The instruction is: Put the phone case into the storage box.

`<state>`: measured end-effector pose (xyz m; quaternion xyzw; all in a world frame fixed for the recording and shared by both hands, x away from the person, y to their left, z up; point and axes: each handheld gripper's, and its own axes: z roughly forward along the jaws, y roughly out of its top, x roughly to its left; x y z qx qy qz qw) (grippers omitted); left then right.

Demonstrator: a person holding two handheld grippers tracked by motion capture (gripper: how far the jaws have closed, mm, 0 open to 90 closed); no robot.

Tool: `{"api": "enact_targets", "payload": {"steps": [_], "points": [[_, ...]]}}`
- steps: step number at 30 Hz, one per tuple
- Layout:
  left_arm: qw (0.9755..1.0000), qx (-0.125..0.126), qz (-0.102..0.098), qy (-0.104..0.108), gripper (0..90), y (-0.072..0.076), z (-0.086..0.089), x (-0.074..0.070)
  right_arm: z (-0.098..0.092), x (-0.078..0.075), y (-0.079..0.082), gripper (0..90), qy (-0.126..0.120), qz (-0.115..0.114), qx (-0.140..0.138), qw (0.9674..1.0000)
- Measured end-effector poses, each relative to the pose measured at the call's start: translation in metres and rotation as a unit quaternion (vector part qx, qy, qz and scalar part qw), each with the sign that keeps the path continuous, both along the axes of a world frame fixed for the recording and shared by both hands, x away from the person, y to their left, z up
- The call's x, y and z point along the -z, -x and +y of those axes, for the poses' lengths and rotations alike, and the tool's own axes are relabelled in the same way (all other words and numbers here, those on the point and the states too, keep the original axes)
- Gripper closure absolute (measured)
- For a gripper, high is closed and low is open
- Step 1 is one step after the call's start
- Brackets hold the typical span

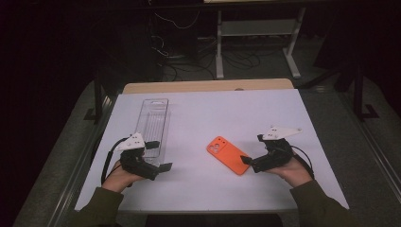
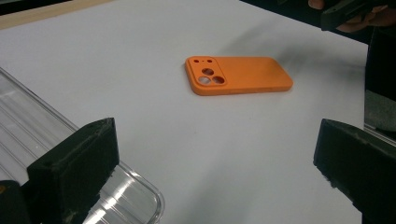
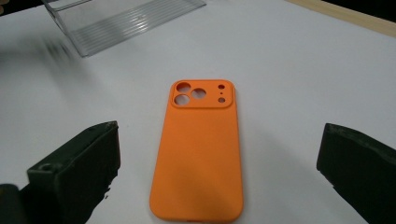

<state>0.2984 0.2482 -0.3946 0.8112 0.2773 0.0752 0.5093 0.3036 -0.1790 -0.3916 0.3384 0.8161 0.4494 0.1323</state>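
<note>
An orange phone case (image 1: 228, 154) lies back-up on the white table, camera cutouts toward the far left. My right gripper (image 1: 247, 162) stands open just at the case's near right end; in the right gripper view the case (image 3: 198, 151) lies between the wide-apart jaws, untouched. A clear plastic tray (image 1: 154, 126) lies lengthwise at the left. My left gripper (image 1: 160, 155) is open beside the tray's near end, one jaw over its corner. In the left gripper view the tray corner (image 2: 135, 196) sits by the left jaw and the case (image 2: 238, 75) lies farther off.
The white sheet (image 1: 208, 109) covers the table, with a wooden strip (image 1: 208, 86) along its far edge. Beyond it are a dark floor, cables and white desk legs (image 1: 220, 52). A person's hands and olive sleeves (image 1: 321, 203) come in from below.
</note>
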Motion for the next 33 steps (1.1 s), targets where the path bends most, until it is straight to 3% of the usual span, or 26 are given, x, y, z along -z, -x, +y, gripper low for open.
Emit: {"api": "enact_targets", "payload": {"steps": [18,33], "points": [[1.0,0.005,0.001,-0.008,0.0,0.001,-0.001,0.0,0.012,-0.006,-0.016,0.0,0.002,-0.008,-0.004,1.0],[0.9999,0.005,0.0,-0.012,0.0,0.001,0.0,0.0,0.023,-0.008,-0.031,0.0,0.002,-0.001,0.0,1.0]]}}
